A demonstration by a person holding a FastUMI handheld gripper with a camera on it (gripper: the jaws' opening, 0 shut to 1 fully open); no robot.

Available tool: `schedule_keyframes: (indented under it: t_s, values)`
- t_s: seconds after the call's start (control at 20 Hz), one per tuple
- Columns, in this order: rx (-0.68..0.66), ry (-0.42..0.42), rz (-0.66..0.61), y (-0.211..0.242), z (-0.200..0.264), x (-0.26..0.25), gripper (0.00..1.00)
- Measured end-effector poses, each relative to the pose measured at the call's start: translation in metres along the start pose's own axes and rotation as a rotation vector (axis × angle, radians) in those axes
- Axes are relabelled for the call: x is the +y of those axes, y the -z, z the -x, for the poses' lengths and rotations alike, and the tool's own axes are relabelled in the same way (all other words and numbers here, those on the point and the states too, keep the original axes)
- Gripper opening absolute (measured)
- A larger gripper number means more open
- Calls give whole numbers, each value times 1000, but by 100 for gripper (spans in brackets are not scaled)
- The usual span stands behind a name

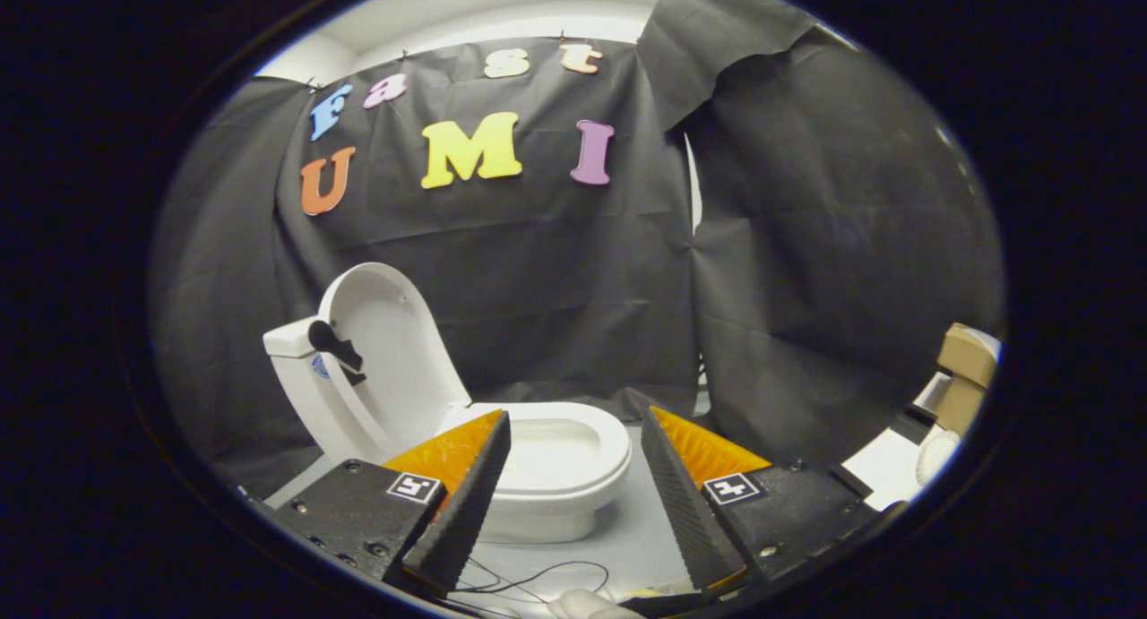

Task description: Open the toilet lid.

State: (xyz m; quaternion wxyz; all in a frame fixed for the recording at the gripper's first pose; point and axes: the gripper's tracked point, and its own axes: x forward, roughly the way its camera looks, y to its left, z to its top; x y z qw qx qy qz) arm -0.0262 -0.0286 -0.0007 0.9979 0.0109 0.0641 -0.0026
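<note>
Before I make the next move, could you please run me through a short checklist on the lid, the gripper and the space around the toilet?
1. Toilet lid raised: ok, it stands upright against the tank.
2. Seat and bowl exposed: ok, the bowl lies open just ahead of the fingers.
3. Gripper free of the lid: ok, fingers spread apart and holding nothing.
4. Lid will stay up unaided: cannot tell, it leans back but nothing shows how firmly.
5. Retreat path: not ok, thin black cables lie on the grey floor close beneath the fingers.
</note>
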Motion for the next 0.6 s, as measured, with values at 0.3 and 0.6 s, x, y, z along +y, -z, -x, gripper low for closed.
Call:
schedule_keyframes:
  t_s: [0.3,0.6]
  values:
    - [-53,42,34,2,12,-15,92]
    - [-94,45,57,2,14,-12,92]
